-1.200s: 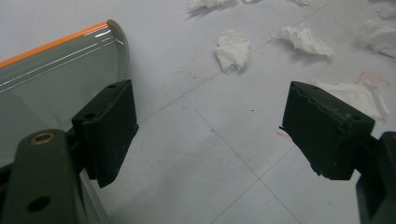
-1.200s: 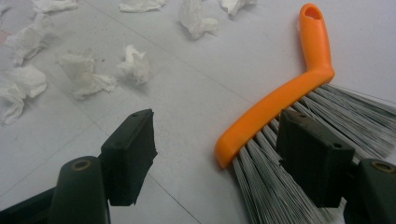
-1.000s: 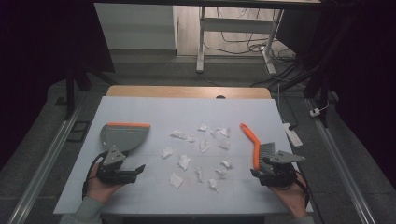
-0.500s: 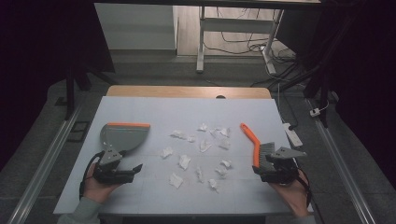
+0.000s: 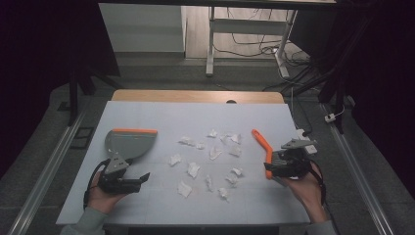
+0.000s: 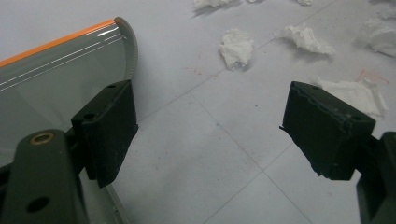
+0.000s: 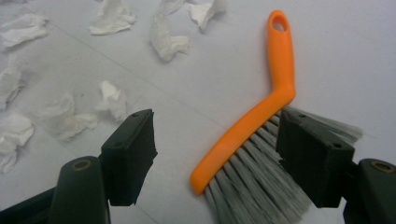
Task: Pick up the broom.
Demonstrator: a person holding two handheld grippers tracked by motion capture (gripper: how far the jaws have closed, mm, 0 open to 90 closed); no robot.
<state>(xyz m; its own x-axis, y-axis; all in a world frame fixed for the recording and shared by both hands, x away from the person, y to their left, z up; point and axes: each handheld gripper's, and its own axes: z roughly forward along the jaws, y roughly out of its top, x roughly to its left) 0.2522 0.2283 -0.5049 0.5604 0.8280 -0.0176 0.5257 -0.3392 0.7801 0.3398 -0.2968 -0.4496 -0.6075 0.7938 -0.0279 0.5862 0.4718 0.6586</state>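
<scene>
Right gripper (image 7: 217, 154) wide open, holding nothing, jaws straddling brush (image 7: 261, 116) lying flat at table's right side. Left gripper (image 6: 210, 135) wide open, empty, one jaw at dustpan (image 6: 56, 79) edge. Paper scraps (image 5: 193, 169) scattered mid-table (image 5: 147, 112). Step: reaching for tools. Next: lower right jaws, close on orange handle.
</scene>
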